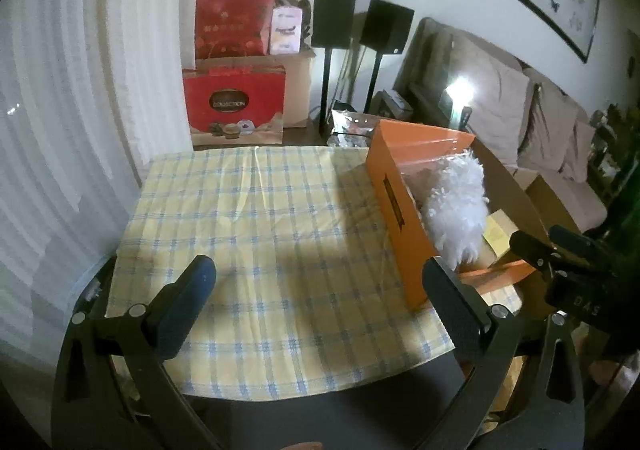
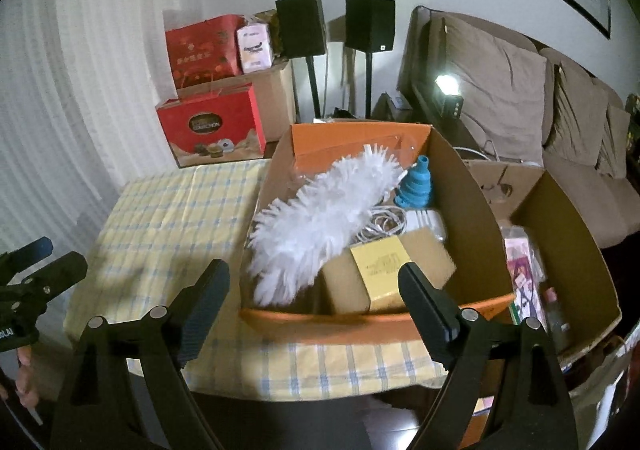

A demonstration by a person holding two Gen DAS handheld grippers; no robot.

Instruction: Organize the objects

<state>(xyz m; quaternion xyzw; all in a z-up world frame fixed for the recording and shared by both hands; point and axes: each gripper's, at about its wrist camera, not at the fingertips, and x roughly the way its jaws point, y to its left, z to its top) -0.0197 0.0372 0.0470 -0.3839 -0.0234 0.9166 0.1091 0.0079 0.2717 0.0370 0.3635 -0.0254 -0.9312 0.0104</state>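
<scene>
An orange box (image 2: pixel 320 324) stands on the right part of a table with a yellow checked cloth (image 1: pixel 256 217). Inside lie a white fluffy duster (image 2: pixel 320 217), a blue funnel (image 2: pixel 414 185), a coiled white cable (image 2: pixel 380 223), a plain cardboard carton (image 2: pixel 348 282) and a small gold box (image 2: pixel 380 266). My right gripper (image 2: pixel 314 284) is open in front of the box's near wall and holds nothing. Left of the box, my left gripper (image 1: pixel 320 276) is open over bare cloth, also with nothing in it. The orange box (image 1: pixel 404 209) and the right gripper (image 1: pixel 560 250) show at the right of the left wrist view.
A large brown cardboard box (image 2: pixel 576 250) with packets and a bottle sits right of the orange box. Beyond the table are red gift boxes (image 1: pixel 234 105), two black speakers on stands (image 1: pixel 334 15) and a sofa with cushions (image 2: pixel 500 89). White curtains (image 1: pixel 60 109) hang at the left.
</scene>
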